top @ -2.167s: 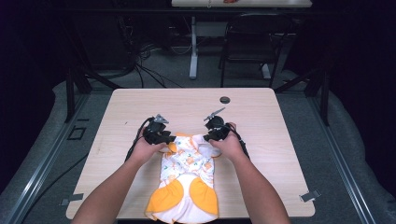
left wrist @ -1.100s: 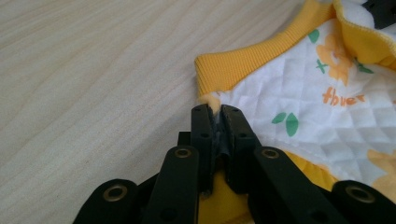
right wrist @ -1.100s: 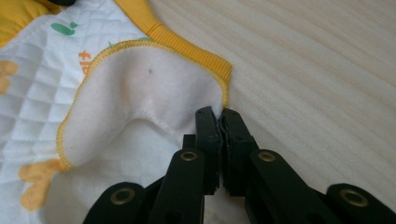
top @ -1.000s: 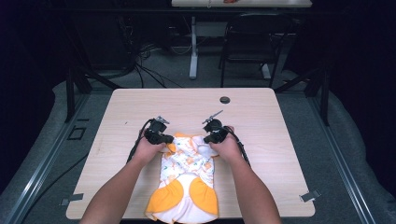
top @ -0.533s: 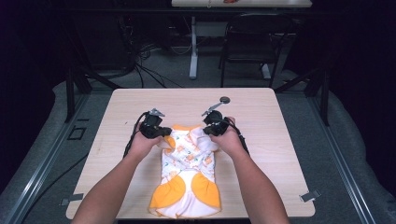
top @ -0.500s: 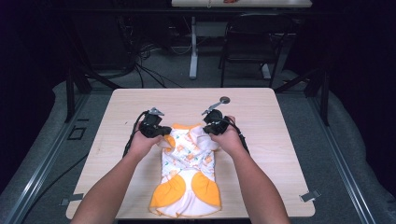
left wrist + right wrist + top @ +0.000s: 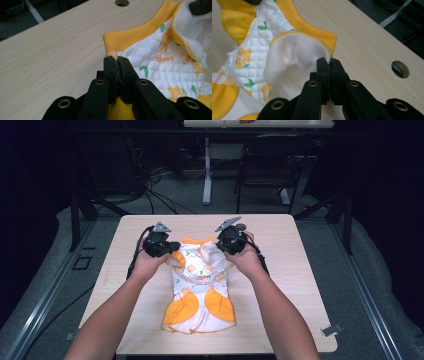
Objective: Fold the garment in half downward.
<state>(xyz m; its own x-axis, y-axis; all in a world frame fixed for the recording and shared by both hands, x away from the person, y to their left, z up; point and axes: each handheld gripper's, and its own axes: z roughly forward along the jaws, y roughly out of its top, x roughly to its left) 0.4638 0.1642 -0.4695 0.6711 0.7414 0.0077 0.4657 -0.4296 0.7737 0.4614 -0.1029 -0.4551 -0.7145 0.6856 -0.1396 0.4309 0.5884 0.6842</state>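
A small white and orange baby garment (image 7: 200,285) lies lengthwise on the middle of the wooden table (image 7: 295,270), its collar end raised off the surface and its lower end flat near the person's edge. The left gripper (image 7: 116,62) is clenched on the garment's orange-edged corner at one side of the collar. The right gripper (image 7: 329,63) pinches the white inner lining at the other side. A round hole (image 7: 400,69) in the tabletop lies just beyond the right gripper.
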